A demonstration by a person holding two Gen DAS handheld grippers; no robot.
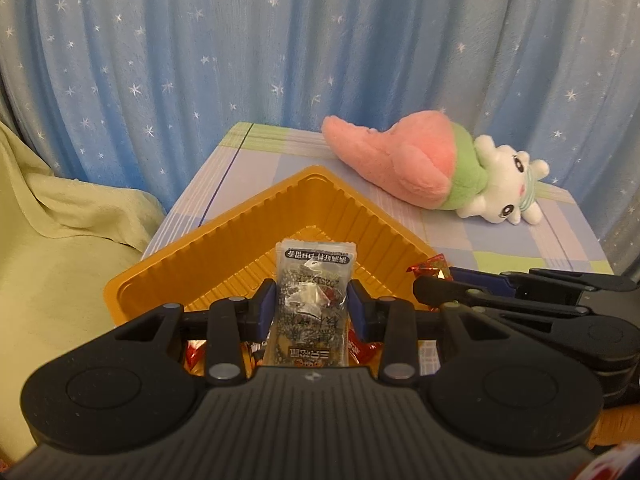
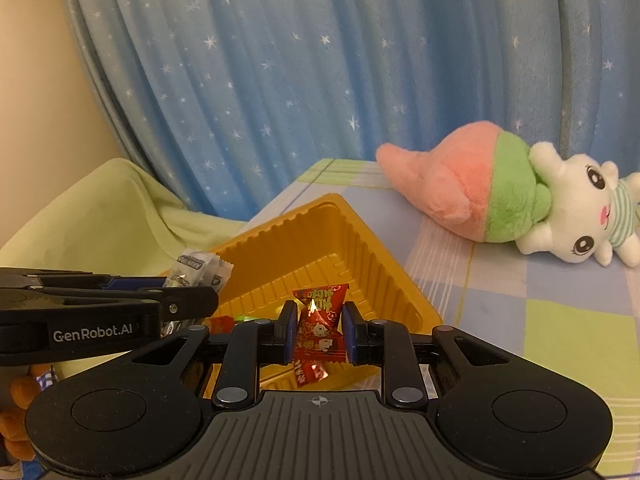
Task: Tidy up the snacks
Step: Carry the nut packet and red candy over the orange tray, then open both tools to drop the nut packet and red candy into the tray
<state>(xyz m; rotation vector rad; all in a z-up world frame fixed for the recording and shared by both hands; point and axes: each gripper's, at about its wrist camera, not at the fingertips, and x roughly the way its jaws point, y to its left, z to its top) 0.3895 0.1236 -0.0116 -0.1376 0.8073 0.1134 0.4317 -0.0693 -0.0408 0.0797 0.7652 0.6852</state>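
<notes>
Tray [image 1: 224, 240]: sitting at the checked table's [image 1: 500, 240] left edge, its far corner bare.
Plush toy [image 1: 440, 172]: lying beyond the tray, well apart.
Left gripper [image 1: 312, 304]: clamping a clear sesame packet [image 1: 314, 276] above the tray.
Right gripper [image 2: 318, 330]: pinching a red candy [image 2: 320, 320] over the tray's near side.
</notes>
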